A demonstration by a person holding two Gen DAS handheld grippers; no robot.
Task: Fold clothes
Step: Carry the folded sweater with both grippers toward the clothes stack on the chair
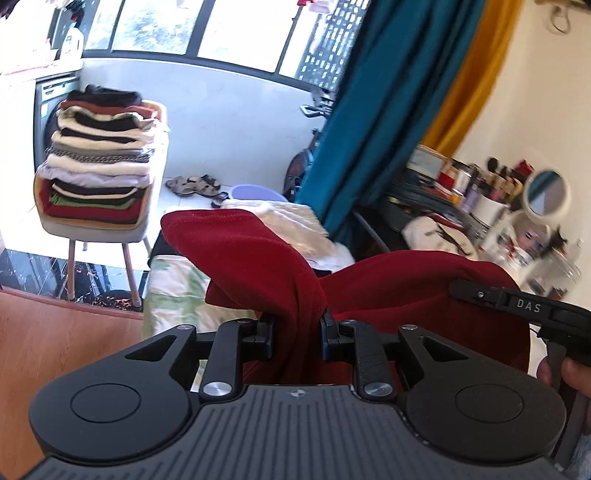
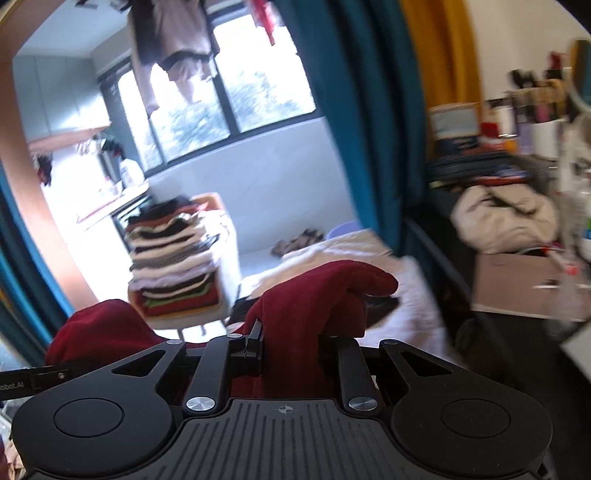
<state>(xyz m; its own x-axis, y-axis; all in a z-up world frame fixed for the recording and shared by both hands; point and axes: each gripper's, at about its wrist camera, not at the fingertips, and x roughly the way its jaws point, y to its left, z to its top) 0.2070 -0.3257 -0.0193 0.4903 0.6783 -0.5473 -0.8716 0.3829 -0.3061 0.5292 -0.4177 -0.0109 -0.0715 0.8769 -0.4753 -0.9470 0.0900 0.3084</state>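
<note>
So my left tool (image 1: 297, 332) and right tool (image 2: 290, 343) each clamp the red garment (image 1: 388, 295), carrying it folded toward the stack (image 1: 98, 162) ahead

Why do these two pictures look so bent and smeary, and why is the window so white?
Left wrist view: window glare, curved edges, sharp red garment. Right wrist view: motion blur smears the clothes stack and desk clutter; only the tongs look crisp.
</note>
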